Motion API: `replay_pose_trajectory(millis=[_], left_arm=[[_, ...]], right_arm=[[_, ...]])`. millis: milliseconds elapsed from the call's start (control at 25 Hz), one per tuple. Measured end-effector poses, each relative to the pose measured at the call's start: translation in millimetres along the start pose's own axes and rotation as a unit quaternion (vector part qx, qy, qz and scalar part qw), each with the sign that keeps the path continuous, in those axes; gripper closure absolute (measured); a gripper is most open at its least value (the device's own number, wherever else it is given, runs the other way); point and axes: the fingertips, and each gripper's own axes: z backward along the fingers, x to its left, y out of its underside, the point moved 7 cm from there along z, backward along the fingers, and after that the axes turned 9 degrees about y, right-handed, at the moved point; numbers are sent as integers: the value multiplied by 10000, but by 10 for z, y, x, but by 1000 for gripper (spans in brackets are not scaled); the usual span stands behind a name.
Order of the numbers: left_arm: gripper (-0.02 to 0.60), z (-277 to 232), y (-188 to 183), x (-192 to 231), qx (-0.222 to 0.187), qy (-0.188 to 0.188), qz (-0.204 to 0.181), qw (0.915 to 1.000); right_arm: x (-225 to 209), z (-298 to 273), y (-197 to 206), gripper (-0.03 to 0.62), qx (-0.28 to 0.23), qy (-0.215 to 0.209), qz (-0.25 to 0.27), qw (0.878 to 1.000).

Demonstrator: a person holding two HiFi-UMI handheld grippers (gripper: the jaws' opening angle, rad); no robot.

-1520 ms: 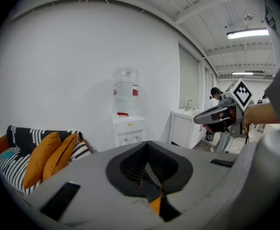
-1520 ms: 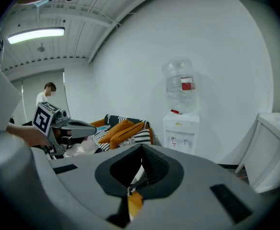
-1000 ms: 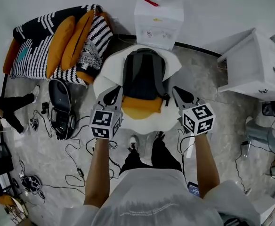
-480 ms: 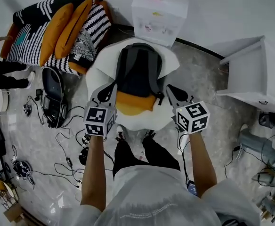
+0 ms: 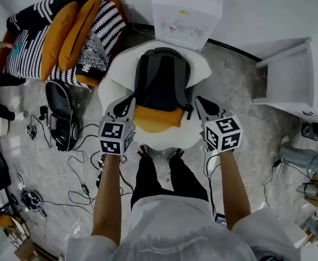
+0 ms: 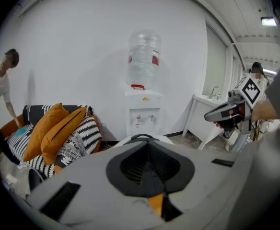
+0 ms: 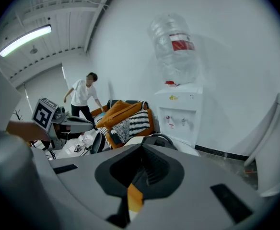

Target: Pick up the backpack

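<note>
Now we bracket the backpack [image 5: 161, 86] lying on the white bench [image 5: 121, 69] for an even lift, our left claw [image 5: 127, 106] just opening, empty, our right claw [image 5: 204, 105] closed and empty beside it.

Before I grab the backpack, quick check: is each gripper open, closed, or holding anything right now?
Left gripper: slightly open, jaws have just been opening, nothing between them.
Right gripper: closed, holding nothing.
</note>
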Motion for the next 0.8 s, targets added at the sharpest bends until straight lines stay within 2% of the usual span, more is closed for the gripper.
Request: replay_pose_trajectory(millis=[280,800], left_arm=[[554,-224,160,345,279,195,-56,9994],[531,-699,607,654,614,497,43,9969]], right_arm=[[32,-339,103,594,113,148,-376,9991],[-86,-928,459,574,460,202,-547,9972]])
